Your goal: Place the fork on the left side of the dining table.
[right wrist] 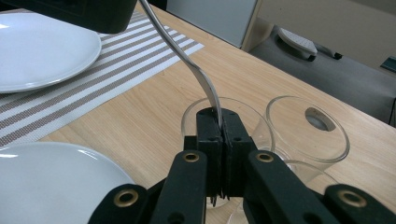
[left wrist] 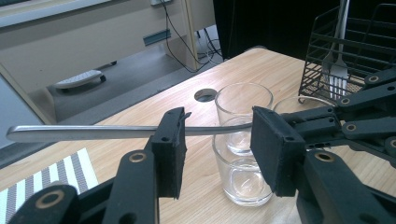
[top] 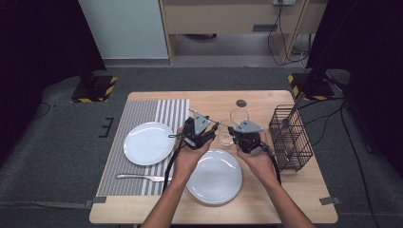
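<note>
Cutlery, one slim metal utensil (left wrist: 93, 132), hung level over a pale wooden table (top: 266, 209) standing on grey floor before dark curtains, with a striped placemat (top: 142, 114) at the left and a wire basket (top: 291, 138) at the right. Its long axis ran left to right above two glasses (left wrist: 242, 140). The right gripper (right wrist: 219, 122) had its jaws clamped together on one end. The left gripper (left wrist: 217, 140) held its jaws apart, the handle crossing one pad.

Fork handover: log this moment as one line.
right gripper: shut on fork | left gripper: open around handle, not gripping | place: above glasses | hands: holding position
</note>
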Action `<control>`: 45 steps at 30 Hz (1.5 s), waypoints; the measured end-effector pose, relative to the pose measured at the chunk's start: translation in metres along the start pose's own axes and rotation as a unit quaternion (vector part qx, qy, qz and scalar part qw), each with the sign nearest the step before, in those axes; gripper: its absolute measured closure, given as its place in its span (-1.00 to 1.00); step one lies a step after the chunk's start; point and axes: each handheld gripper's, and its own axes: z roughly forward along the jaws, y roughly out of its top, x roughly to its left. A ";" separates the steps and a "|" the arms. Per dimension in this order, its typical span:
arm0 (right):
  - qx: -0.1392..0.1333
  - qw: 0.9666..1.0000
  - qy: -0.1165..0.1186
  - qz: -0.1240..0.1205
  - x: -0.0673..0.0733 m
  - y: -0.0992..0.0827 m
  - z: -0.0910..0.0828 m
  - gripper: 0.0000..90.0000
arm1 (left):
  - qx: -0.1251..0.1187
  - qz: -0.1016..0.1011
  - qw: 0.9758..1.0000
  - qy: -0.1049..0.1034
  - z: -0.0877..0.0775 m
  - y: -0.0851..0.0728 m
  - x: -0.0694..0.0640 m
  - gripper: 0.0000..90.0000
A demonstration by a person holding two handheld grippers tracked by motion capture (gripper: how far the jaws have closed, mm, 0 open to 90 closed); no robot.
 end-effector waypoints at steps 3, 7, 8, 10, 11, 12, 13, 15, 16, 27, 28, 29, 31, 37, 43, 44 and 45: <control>0.000 1.000 -0.002 -0.002 0.000 0.001 -0.001 0.97 | 0.002 0.000 1.000 0.002 0.001 0.001 0.001 0.22; -0.001 1.000 -0.004 -0.010 0.000 0.005 -0.003 0.96 | 0.009 -0.003 1.000 0.003 0.003 0.002 0.003 0.22; -0.001 1.000 -0.005 -0.011 0.001 0.006 -0.004 0.96 | 0.009 -0.003 1.000 0.003 0.003 0.002 0.004 0.22; -0.001 1.000 -0.007 -0.020 0.000 0.009 -0.005 0.96 | 0.009 -0.004 1.000 0.003 0.003 0.002 0.005 0.22; -0.001 1.000 -0.007 -0.023 0.000 0.010 -0.005 0.96 | 0.010 -0.005 1.000 0.003 0.003 0.003 0.006 0.22; 0.000 1.000 -0.010 -0.027 0.000 0.011 -0.005 0.96 | 0.010 -0.005 1.000 0.004 0.003 0.003 0.006 0.22; 0.000 1.000 -0.011 -0.029 0.001 0.013 -0.006 0.96 | 0.010 -0.006 1.000 0.005 0.003 0.003 0.007 0.22; -0.001 0.999 -0.013 -0.033 0.001 0.014 -0.007 0.96 | 0.010 -0.008 1.000 0.004 0.003 0.003 0.008 0.22; -0.001 0.999 -0.014 -0.035 0.002 0.015 -0.007 0.96 | 0.010 -0.008 1.000 0.003 0.003 0.003 0.008 0.22; 0.003 0.998 -0.020 -0.056 0.002 0.018 -0.009 0.96 | 0.014 -0.010 1.000 0.002 0.006 0.000 0.009 0.21; 0.003 0.998 -0.020 -0.057 0.002 0.019 -0.009 0.96 | 0.014 -0.011 1.000 0.002 0.006 0.000 0.009 0.21; 0.003 0.998 -0.020 -0.058 0.002 0.019 -0.010 0.96 | 0.014 -0.011 1.000 0.002 0.006 0.000 0.009 0.21; 0.002 0.998 -0.021 -0.060 0.002 0.020 -0.010 0.96 | 0.014 -0.010 1.000 0.002 0.006 -0.001 0.009 0.21; 0.001 0.998 -0.023 -0.067 0.003 0.022 -0.014 0.96 | 0.015 -0.011 1.000 0.001 0.006 -0.002 0.008 0.21; 0.003 0.997 -0.026 -0.072 0.003 0.023 -0.016 0.95 | 0.017 -0.014 1.000 -0.001 0.009 -0.004 0.007 0.20; 0.003 0.997 -0.026 -0.074 0.003 0.023 -0.017 0.95 | 0.017 -0.014 1.000 -0.001 0.009 -0.004 0.007 0.20; 0.004 0.997 -0.027 -0.076 0.003 0.023 -0.017 0.95 | 0.017 -0.014 1.000 -0.001 0.009 -0.004 0.007 0.20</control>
